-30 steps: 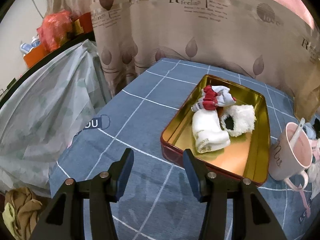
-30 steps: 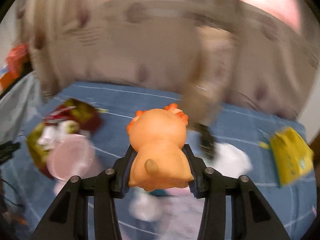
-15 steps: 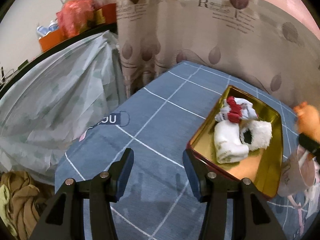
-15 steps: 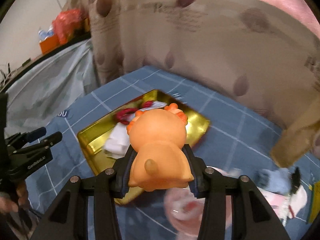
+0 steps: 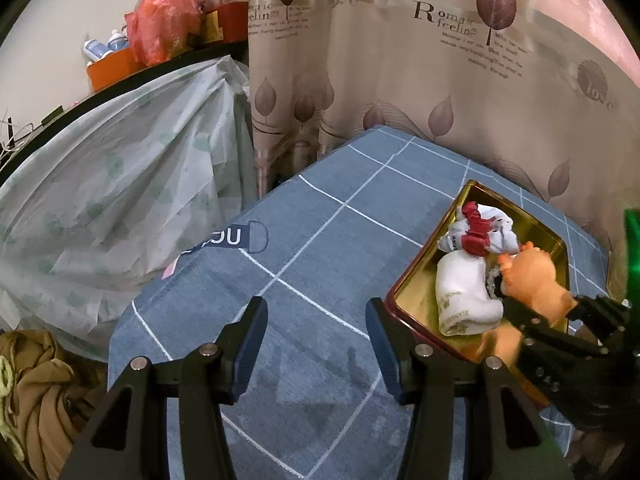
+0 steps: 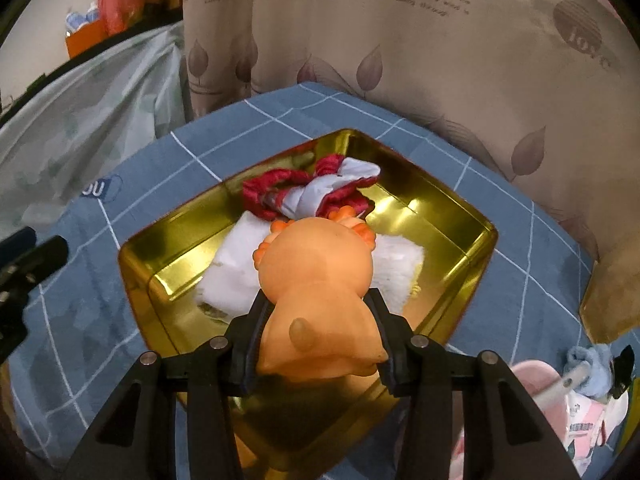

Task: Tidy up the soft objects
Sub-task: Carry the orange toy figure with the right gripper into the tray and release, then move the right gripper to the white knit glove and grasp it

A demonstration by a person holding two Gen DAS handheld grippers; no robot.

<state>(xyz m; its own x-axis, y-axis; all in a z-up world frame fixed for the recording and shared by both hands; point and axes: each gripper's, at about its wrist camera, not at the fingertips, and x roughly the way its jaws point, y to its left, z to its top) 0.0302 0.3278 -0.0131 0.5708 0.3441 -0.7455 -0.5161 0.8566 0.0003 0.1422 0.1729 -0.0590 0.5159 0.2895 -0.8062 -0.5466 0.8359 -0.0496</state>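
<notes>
- The right tool [image 6: 316,332] squeezes an orange soft toy [image 6: 316,280] between its two fingers.
- The orange soft toy hangs over the gold tin tray [image 6: 452,220], above the socks inside it.
- In the tray lie a white sock [image 5: 460,296], a fluffy white sock [image 6: 396,268] and a red and white sock bundle [image 6: 320,192].
- The tray sits on the table with the blue checked cloth [image 5: 312,240].
- The left tool [image 5: 316,332] is wide open with nothing in it, over the blue cloth just beside the tray.
- A pink cup [image 6: 536,380] stands near the tray's corner.
</notes>
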